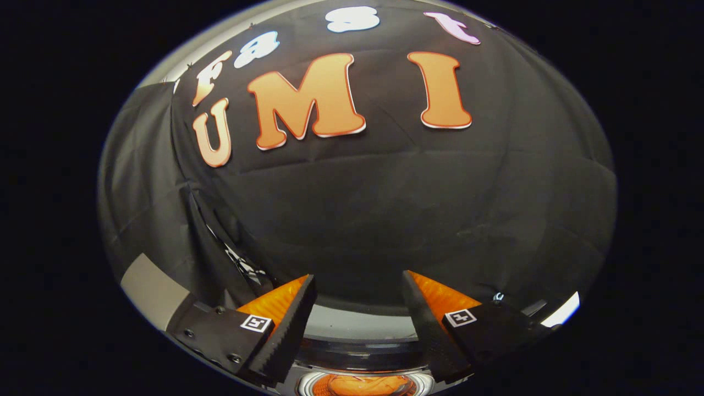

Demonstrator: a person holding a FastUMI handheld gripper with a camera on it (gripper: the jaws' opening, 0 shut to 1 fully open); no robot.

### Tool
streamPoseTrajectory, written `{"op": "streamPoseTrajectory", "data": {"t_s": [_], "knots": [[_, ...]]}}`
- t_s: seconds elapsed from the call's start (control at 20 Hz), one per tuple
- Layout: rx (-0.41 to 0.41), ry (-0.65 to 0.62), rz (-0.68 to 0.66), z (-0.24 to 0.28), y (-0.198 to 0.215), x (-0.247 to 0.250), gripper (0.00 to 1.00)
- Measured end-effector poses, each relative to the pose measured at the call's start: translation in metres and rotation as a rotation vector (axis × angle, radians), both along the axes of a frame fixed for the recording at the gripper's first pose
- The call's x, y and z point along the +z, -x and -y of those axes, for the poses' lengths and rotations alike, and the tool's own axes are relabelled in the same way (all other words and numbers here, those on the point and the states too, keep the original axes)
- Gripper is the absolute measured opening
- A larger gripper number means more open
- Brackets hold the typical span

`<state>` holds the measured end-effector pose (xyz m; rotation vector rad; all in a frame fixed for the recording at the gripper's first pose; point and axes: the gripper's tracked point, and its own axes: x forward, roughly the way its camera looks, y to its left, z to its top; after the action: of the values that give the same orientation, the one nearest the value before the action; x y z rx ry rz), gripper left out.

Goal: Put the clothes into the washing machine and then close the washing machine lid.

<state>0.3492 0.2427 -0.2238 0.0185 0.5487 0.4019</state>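
My gripper (358, 278) is open, its two fingers spread wide with nothing between them, and it points at the black cloth wall. Low between the fingers, close under me, lies part of the washing machine (357, 329): a pale grey band, then a dark glossy band. Below that is a round opening with a light rim. Something orange (365, 385) shows inside that opening; it looks like cloth, though I cannot tell for sure. I cannot tell how the lid stands.
The black cloth wall (385, 209) rises just beyond the machine and wraps around to the left. A pale grey surface (149, 290) shows low to the left of the fingers, and a bright white patch (562, 311) low to the right.
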Motion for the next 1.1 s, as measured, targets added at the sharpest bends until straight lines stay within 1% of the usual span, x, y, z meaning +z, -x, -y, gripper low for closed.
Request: {"op": "streamPoseTrajectory", "data": {"t_s": [0.05,0.15,0.2,0.6,0.85,1.1], "knots": [[-0.01,0.029,0.027,0.005,-0.004,0.003,0.99],[-0.011,0.046,0.03,0.003,-0.003,-0.002,0.98],[-0.008,0.077,0.03,0.005,-0.005,-0.007,0.98],[0.018,0.065,0.067,0.002,0.008,0.001,0.99],[-0.006,0.073,0.102,0.008,0.018,0.003,0.99],[-0.006,0.067,0.122,0.012,0.028,0.006,0.99]]}}
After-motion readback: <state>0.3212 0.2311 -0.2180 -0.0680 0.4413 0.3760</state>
